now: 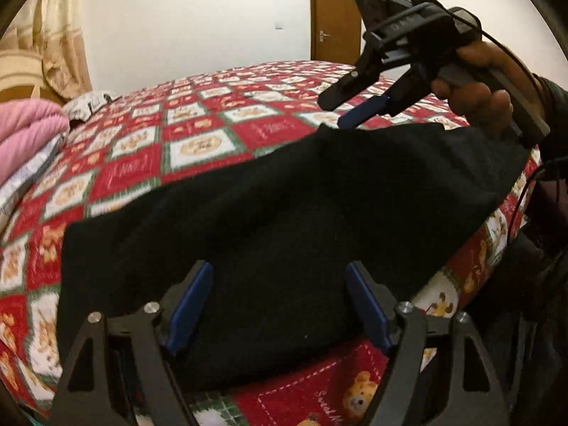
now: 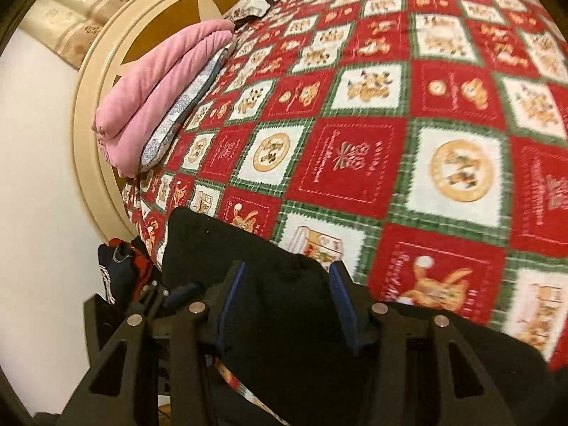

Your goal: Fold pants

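The black pants [image 1: 284,195] lie folded across the near part of the bed with the red patchwork bedspread [image 1: 198,135]. My left gripper [image 1: 278,277] is open, its blue-padded fingers [image 1: 191,301] spread just above the near edge of the pants. My right gripper [image 1: 337,110] shows in the left wrist view, held by a hand above the far right corner of the pants, jaws open. In the right wrist view the right gripper [image 2: 287,277] is open over the black pants [image 2: 284,319], nothing between the pads.
A pink folded blanket [image 2: 159,85] and a patterned pillow [image 2: 181,113] lie by the round headboard [image 2: 92,81]. Dark clothes [image 2: 120,269] hang off the bed's side. A brown door [image 1: 333,17] and a curtain [image 1: 60,35] stand behind the bed.
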